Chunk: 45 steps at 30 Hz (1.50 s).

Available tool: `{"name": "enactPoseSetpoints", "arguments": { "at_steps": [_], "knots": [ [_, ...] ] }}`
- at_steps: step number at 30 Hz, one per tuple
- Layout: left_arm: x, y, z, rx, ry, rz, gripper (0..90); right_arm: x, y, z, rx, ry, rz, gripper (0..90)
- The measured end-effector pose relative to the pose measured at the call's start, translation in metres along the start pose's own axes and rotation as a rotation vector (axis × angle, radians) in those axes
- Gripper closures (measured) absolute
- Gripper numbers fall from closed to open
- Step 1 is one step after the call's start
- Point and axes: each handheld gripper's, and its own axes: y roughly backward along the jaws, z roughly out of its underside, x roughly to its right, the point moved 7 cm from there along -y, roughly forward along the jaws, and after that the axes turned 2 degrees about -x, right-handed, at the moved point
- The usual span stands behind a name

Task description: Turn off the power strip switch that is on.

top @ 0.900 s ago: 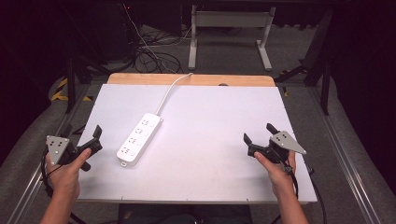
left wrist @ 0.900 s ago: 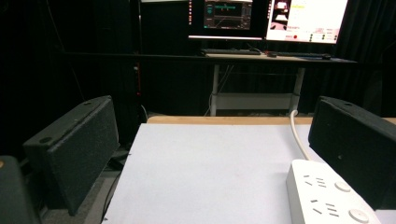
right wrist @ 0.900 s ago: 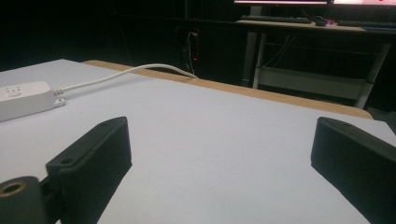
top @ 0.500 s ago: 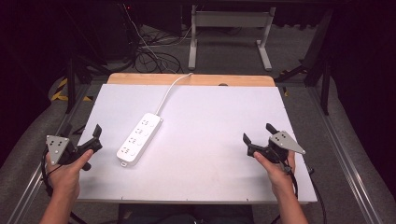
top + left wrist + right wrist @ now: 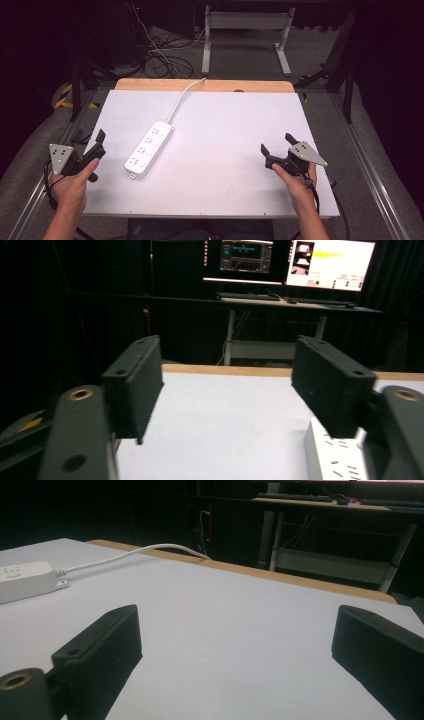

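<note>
From the high view, the person's forearms come in from the bottom edge, one at each near corner of the white worktop (image 5: 225, 130). The left gripper (image 5: 90, 142) is held at the worktop's left edge, its jaws apart with nothing between them, pointing forward and slightly inward. The right gripper (image 5: 279, 144) hovers over the near right part of the worktop, jaws spread wide and empty. A white power strip (image 5: 149, 149) lies slanted on the left half of the worktop, near the left gripper but apart from it; its white cord (image 5: 184, 95) runs up to the far wooden edge.

In the left gripper view, the two black jaws stand well apart over bare worktop. The power strip (image 5: 340, 460) shows at the lower right, partly hidden behind the right-hand jaw. Two lit screens (image 5: 290, 257) glow at the back; their writing is too small to read.

In the right gripper view, the jaws are wide open, both cut off by the bottom edge. The power strip (image 5: 25, 580) sits at far left, cropped by the frame, probably its cord end, with the cord (image 5: 145, 550) curving away.
</note>
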Motion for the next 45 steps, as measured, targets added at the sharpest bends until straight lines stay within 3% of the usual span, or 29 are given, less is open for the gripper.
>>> {"name": "enactPoseSetpoints", "arguments": {
  "at_steps": [3, 4, 9, 12, 18, 28, 39, 45],
  "knots": [
    [0.001, 0.0, 0.0, -0.007, 0.018, 0.025, 39.3, 0.001, 0.001, 0.0, 0.001, 0.0, 0.004, 6.6],
    [0.002, -0.001, 0.0, -0.006, 0.022, 0.035, 46.0, 0.002, 0.003, 0.0, 0.001, 0.0, 0.007, 6.6],
    [0.003, -0.001, -0.001, -0.01, 0.014, 0.077, 57.7, 0.002, 0.005, 0.001, 0.001, -0.002, 0.01, 6.6],
    [0.003, -0.001, 0.0, -0.026, 0.021, 0.088, 68.3, 0.002, 0.005, 0.002, -0.003, -0.001, 0.007, 6.7],
    [0.002, 0.001, 0.001, -0.048, 0.033, 0.091, 78.3, 0.001, 0.005, 0.002, -0.005, -0.005, 0.002, 6.9],
    [0.002, 0.002, 0.002, -0.083, 0.034, 0.102, 90.0, 0.002, 0.005, 0.002, -0.006, -0.011, 0.002, 7.0],
    [0.009, 0.001, 0.002, -0.109, -0.008, 0.144, 90.0, 0.001, 0.005, 0.003, -0.009, -0.013, 0.001, 6.8],
    [0.011, -0.002, 0.001, -0.113, 0.002, 0.157, 90.0, 0.001, 0.006, 0.004, -0.02, -0.009, -0.001, 6.8]
  ]
}}
